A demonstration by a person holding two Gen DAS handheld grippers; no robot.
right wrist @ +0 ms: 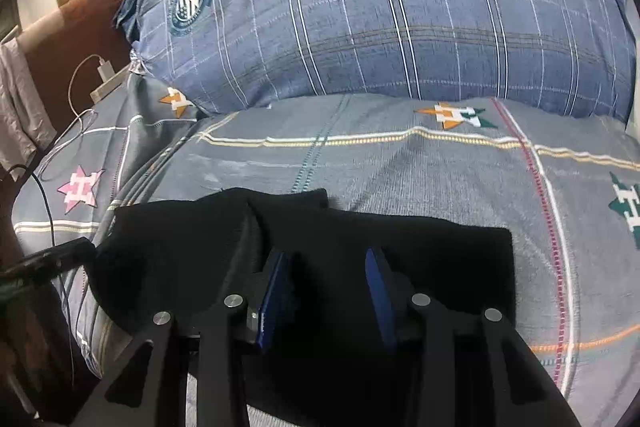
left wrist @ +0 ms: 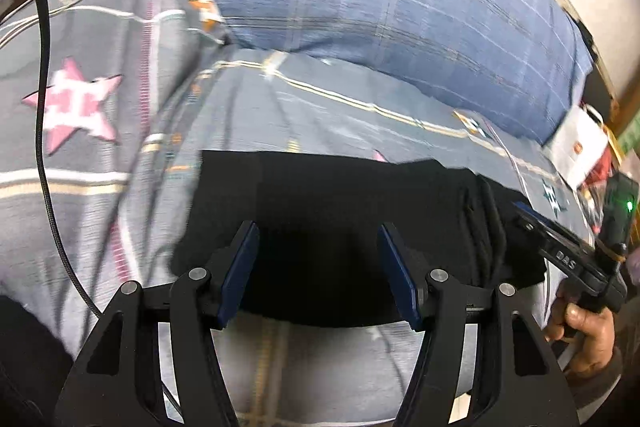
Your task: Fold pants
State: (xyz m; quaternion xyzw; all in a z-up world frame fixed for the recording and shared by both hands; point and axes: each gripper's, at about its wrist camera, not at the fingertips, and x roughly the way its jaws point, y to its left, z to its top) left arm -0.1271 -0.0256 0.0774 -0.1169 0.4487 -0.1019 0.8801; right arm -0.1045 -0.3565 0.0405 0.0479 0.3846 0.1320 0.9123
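The black pants (left wrist: 328, 227) lie folded into a compact rectangle on the grey patterned bedsheet (left wrist: 320, 115). My left gripper (left wrist: 318, 267) hovers over the near part of the pants, open, with nothing between its blue pads. My right gripper (right wrist: 326, 291) points down at the middle of the pants (right wrist: 420, 259); its pads stand apart with black cloth in the gap, and I cannot tell whether they press on it. A raised fold (right wrist: 256, 227) runs away from its left pad. In the left wrist view a hand (left wrist: 580, 323) holds the right gripper (left wrist: 524, 211) at the pants' right edge.
A large blue plaid pillow (right wrist: 380, 11) fills the back of the bed. A white charger and cable (right wrist: 105, 70) lie at the far left near the brown headboard (right wrist: 80, 23). A black cable (left wrist: 44, 115) hangs down the left side. Bags and clutter (left wrist: 588, 147) stand at the right.
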